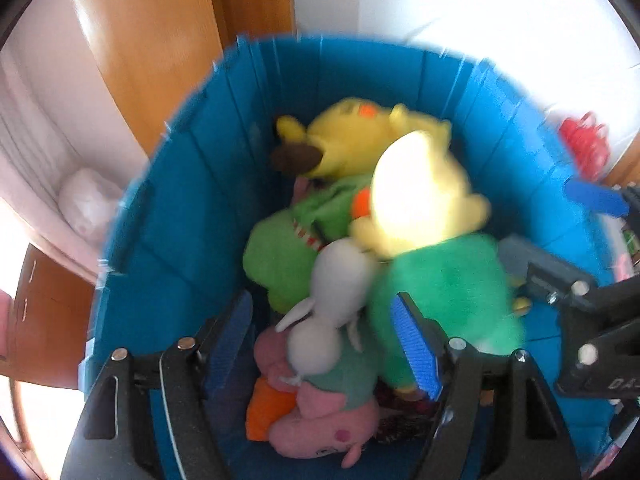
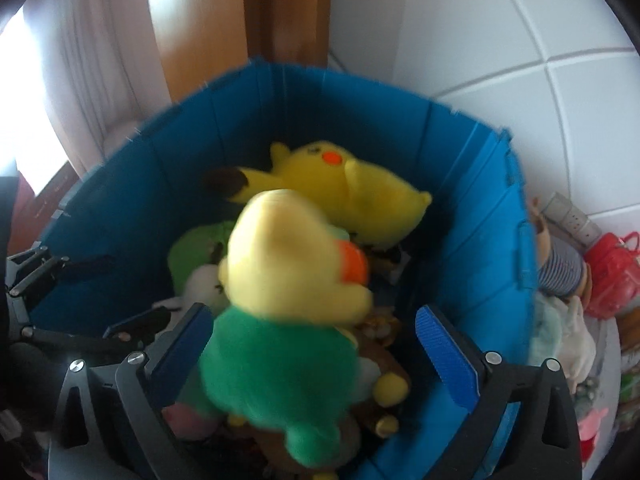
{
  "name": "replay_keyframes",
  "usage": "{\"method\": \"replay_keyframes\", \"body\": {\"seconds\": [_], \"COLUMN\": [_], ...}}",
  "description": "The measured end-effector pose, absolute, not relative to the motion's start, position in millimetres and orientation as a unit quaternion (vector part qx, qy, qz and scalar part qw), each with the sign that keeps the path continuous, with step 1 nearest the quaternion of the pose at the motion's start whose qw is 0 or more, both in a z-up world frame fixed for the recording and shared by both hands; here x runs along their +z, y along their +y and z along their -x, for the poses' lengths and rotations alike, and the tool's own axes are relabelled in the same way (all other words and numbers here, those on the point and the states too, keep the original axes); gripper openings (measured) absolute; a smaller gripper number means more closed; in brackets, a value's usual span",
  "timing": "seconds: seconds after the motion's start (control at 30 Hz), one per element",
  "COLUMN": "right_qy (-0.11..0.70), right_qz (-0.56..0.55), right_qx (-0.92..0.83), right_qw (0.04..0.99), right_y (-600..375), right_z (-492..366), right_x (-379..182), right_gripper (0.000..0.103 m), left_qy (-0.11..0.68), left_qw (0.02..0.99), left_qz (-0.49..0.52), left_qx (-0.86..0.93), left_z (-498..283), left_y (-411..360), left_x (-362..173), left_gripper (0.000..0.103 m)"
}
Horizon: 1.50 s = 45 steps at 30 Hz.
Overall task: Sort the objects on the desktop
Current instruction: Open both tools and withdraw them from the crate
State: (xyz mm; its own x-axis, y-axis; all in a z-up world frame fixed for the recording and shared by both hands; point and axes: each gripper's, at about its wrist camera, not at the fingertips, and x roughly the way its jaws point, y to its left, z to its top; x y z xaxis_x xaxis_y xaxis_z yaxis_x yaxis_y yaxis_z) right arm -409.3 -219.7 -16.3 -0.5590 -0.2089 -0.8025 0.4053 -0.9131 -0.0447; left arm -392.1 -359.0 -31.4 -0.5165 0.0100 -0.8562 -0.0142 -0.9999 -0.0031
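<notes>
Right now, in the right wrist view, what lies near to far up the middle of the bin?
Green-bodied duck plush → yellow Pikachu plush → blue bin's far wall → wooden post.

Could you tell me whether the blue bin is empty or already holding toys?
Holding toys: the blue bin contains a pile of plush, including a yellow Pikachu plush and a green-bodied duck plush.

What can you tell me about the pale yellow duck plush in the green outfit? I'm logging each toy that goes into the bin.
The duck plush is soft and fuzzy, with a pale yellow head, an orange beak, a green body and yellow feet. It appears blurred, lying atop the other toys inside the blue bin, head toward the yellow mouse plush. It sits between the right hand-held gripper pads, which stand apart from it.
</notes>
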Motion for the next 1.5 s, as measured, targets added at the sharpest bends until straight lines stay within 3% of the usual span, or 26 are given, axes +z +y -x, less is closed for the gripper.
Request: {"method": "replay_keyframes", "body": {"seconds": [0.23, 0.3, 0.37, 0.7, 1.07, 1.5], "right_qy": [0.092, 0.088, 0.077, 0.050, 0.080, 0.055], "right_qz": [-0.369, -0.354, -0.341, -0.324, -0.325, -0.350], "right_qx": [-0.909, -0.917, -0.924, -0.939, -0.937, -0.933], "right_qw": [0.168, 0.160, 0.155, 0.103, 0.097, 0.066], "right_y": [-197.6, -188.9, -177.1, -97.8, 38.9, 159.3], "right_z": [344.4, 320.3, 299.1, 238.8, 192.9, 152.8], "right_x": [24.4, 27.7, 29.8, 13.8, 3.7, -16.7], "right_gripper": [0.103, 0.103, 0.103, 0.103, 0.103, 0.103], "left_qy": [0.000, 0.006, 0.014, 0.004, -0.008, -0.019], "left_qw": [0.029, 0.035, 0.040, 0.057, 0.001, 0.040], "left_qz": [0.411, 0.393, 0.371, 0.356, 0.357, 0.395], "left_qx": [0.911, 0.919, 0.928, 0.933, 0.934, 0.918], "left_z": [322.8, 304.8, 283.7, 230.3, 183.6, 151.4], "left_y": [-359.8, -348.7, -338.7, -283.9, -149.2, -30.8], "left_x": [9.5, 18.4, 25.8, 18.9, 6.3, -16.8], "left_gripper": [0.075, 0.095, 0.103, 0.103, 0.103, 0.103]}}
